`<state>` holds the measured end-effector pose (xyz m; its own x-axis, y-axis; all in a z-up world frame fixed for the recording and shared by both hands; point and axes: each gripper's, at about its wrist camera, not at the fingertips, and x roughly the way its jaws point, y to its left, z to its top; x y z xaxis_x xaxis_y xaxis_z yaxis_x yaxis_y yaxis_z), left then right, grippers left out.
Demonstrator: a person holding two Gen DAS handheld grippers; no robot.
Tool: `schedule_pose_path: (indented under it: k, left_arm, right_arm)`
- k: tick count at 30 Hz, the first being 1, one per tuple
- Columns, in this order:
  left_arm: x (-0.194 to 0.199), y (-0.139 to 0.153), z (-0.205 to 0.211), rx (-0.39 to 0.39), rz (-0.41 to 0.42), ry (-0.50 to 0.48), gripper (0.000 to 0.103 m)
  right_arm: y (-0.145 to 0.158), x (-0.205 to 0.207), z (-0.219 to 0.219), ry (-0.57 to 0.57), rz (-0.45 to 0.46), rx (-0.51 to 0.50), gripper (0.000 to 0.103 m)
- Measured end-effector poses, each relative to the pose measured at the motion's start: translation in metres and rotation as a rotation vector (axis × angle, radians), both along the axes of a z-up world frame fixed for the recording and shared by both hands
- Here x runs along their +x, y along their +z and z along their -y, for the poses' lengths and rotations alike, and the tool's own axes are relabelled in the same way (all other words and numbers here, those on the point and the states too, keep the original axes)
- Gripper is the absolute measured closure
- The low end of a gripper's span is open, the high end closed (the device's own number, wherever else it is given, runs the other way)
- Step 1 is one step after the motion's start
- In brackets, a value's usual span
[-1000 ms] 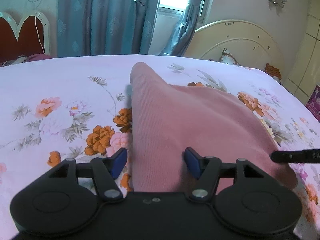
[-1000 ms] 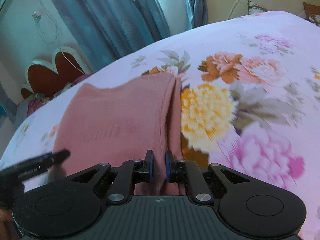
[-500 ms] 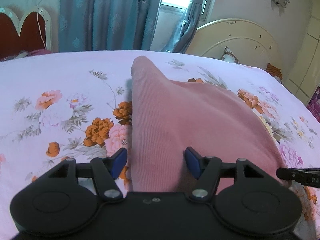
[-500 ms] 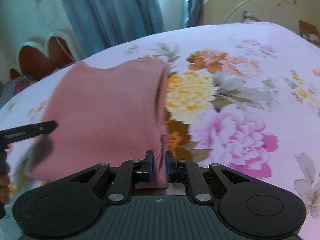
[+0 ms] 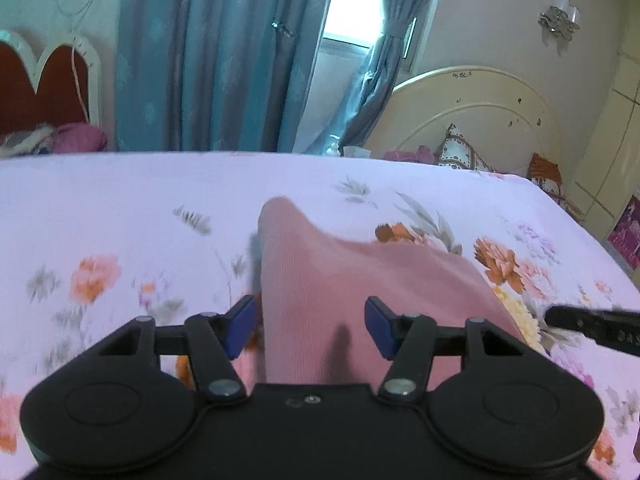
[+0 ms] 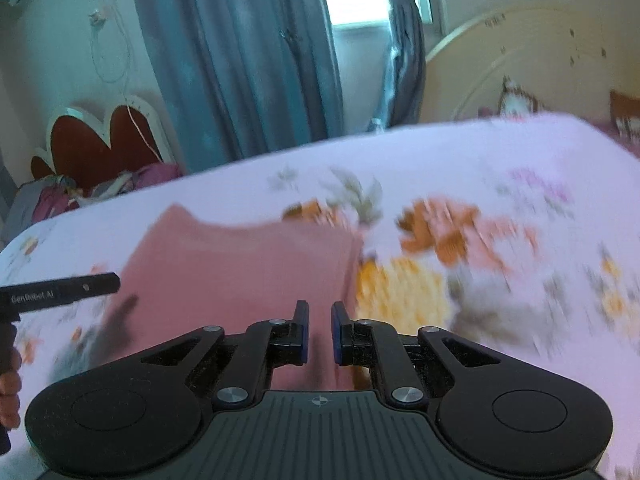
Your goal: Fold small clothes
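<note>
A folded pink ribbed garment (image 5: 344, 280) lies on the floral bedsheet (image 5: 120, 208); it also shows in the right wrist view (image 6: 248, 264). My left gripper (image 5: 306, 324) is open, its blue pads wide apart above the garment's near left edge, holding nothing. My right gripper (image 6: 320, 332) has its jaws nearly together with a narrow gap, above the garment's near right edge; no cloth shows between the pads. The right gripper's tip (image 5: 592, 324) shows at the right of the left wrist view. The left gripper's tip (image 6: 60, 292) shows at the left of the right wrist view.
The bed has a cream headboard (image 5: 472, 116) at the far right with cushions (image 5: 460, 156). Blue curtains (image 5: 208, 56) and a window are behind. A red heart-shaped headboard (image 5: 44, 80) with bedding stands at the far left. The sheet's right edge (image 5: 600, 248) drops off.
Both grippers have pulled back and lifted from the garment, so it looks smaller and farther. The right gripper's jaws have opened slightly and the cloth edge is no longer between them.
</note>
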<state>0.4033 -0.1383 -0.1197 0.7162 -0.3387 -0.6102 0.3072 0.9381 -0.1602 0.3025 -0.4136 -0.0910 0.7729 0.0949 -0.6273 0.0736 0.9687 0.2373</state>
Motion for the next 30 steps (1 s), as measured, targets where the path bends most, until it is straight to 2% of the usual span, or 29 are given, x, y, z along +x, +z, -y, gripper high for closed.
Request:
schedule_pose_path:
  k: [3,8,14,16,17,19,23,26,27,28,29,30]
  left_arm:
    - [0.015,-0.001,0.010,0.008,0.013,-0.031,0.058]
    - [0.041,-0.012,0.029,0.052,0.027,-0.078,0.059]
    - [0.067,-0.043,0.024,0.092,-0.014,-0.018,0.058]
    - [0.070,-0.057,0.015,0.060,-0.044,0.002,0.053]
    - [0.071,-0.058,0.010,0.035,-0.050,0.009,0.052]
    - [0.073,-0.054,0.012,0.041,-0.055,0.005,0.053]
    - [0.086,-0.045,0.020,0.059,-0.027,-0.010,0.056]
    - [0.104,-0.057,0.024,0.092,-0.074,0.003,0.050]
    - [0.107,-0.060,0.022,0.086,-0.079,0.009,0.041]
    - [0.108,-0.063,0.020,0.082,-0.081,0.024,0.035]
    - [0.110,-0.065,0.017,0.069,-0.091,0.033,0.034]
    - [0.111,-0.066,0.013,0.049,-0.101,0.037,0.033]
  right_arm:
    - [-0.004,0.027,-0.012,0.019,0.013,-0.027,0.092]
    - [-0.020,0.067,-0.028,0.044,0.005,-0.044,0.092]
    - [-0.048,0.107,-0.032,0.024,0.003,-0.097,0.092]
    - [-0.069,0.115,-0.030,-0.010,-0.035,-0.188,0.092]
    - [-0.078,0.115,-0.025,-0.018,-0.031,-0.189,0.092]
    - [-0.078,0.114,-0.015,-0.044,-0.022,-0.152,0.082]
    - [-0.063,0.119,-0.019,0.005,0.047,-0.145,0.081]
    - [-0.076,0.139,-0.028,0.036,-0.008,-0.194,0.081]
    - [-0.085,0.143,-0.026,0.022,-0.025,-0.203,0.081]
    - [-0.088,0.144,-0.021,0.006,-0.016,-0.177,0.080]
    - [-0.088,0.145,-0.017,-0.013,-0.020,-0.158,0.073]
    - [-0.089,0.147,-0.013,-0.021,-0.023,-0.137,0.072]
